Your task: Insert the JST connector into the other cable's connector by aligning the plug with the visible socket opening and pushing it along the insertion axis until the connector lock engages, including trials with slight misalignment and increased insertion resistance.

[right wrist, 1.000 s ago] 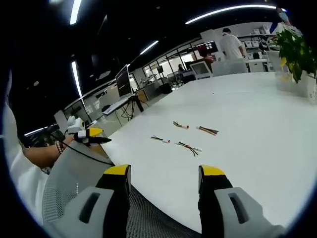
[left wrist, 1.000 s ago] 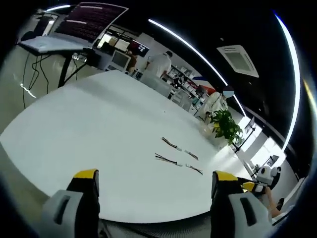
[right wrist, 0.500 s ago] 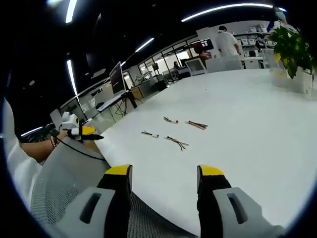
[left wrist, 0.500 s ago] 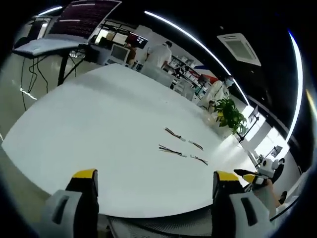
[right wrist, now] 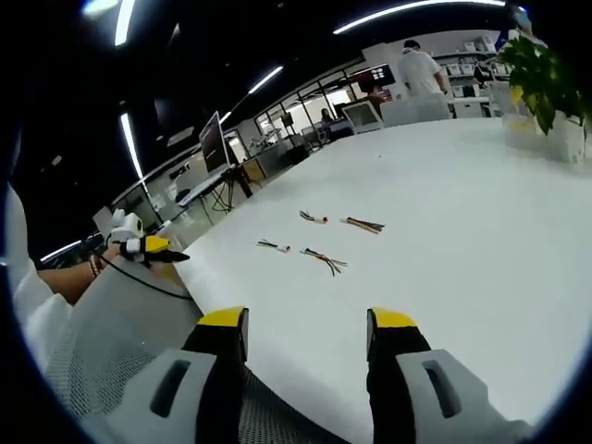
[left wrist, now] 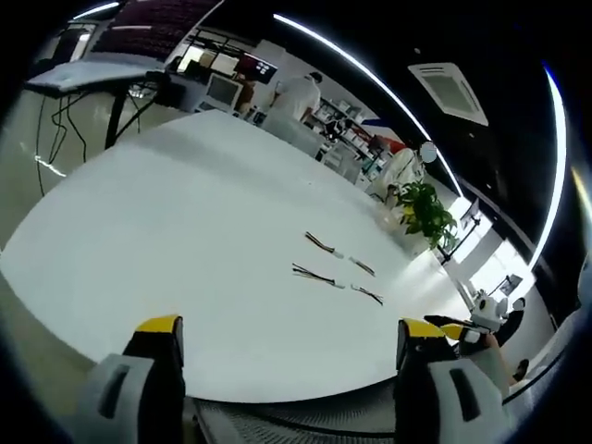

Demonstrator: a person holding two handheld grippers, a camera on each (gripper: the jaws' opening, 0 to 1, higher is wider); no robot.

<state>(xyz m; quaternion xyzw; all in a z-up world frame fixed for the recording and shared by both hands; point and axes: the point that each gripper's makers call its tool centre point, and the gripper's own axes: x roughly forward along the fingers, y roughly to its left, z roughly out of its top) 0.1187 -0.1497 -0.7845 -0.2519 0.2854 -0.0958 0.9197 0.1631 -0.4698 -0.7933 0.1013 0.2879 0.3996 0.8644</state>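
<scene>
Several short JST cables lie loose on the big white table (left wrist: 166,213). In the left gripper view one wire set (left wrist: 314,276) lies nearest, another (left wrist: 324,245) just beyond, and two smaller ones (left wrist: 361,266) (left wrist: 370,296) to their right. My left gripper (left wrist: 291,342) stands open and empty, well short of them, over the table's near edge. The right gripper view has the cables at mid table: (right wrist: 322,259), (right wrist: 274,246), (right wrist: 313,218), (right wrist: 363,224). My right gripper (right wrist: 305,333) is open and empty too, near the table edge.
A potted plant (left wrist: 424,222) (right wrist: 546,74) stands on the far side of the table. A person in white (right wrist: 421,69) stands at desks with monitors behind. The other gripper, held in a hand, shows at the side of each view: (left wrist: 467,324), (right wrist: 148,248). Mesh chair back (right wrist: 102,342) below.
Both views have shifted a little with the hands; the cables lie where they were on the table. Both grippers stay open and empty.
</scene>
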